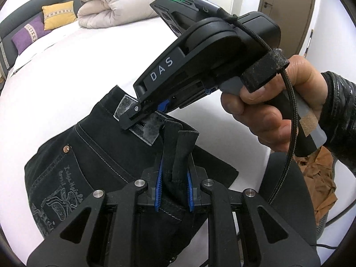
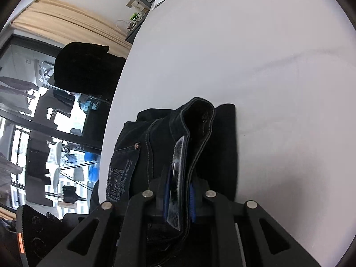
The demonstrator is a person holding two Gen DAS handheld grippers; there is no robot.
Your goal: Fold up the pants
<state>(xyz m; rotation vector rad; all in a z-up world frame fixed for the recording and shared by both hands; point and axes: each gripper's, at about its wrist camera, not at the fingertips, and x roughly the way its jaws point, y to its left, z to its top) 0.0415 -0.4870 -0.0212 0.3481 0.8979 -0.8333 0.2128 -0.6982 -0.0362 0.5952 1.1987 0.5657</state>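
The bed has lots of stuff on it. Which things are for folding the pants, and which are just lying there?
For the job:
- black pants
- left gripper, shut on the pants
- right gripper, shut on the waistband

Just lying about:
- rolled duvet
- yellow pillow
- purple pillow
- brown cloth

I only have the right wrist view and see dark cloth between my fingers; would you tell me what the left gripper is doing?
Observer: The left gripper is shut on a fold of the pants, near the waistband.
Operator: Thanks. Where does my right gripper sit on them?
Observer: The right gripper pinches the waistband at its grey label patch.
Operator: What else lies on the bed?
Observer: A rolled white duvet and a yellow pillow at the far end.
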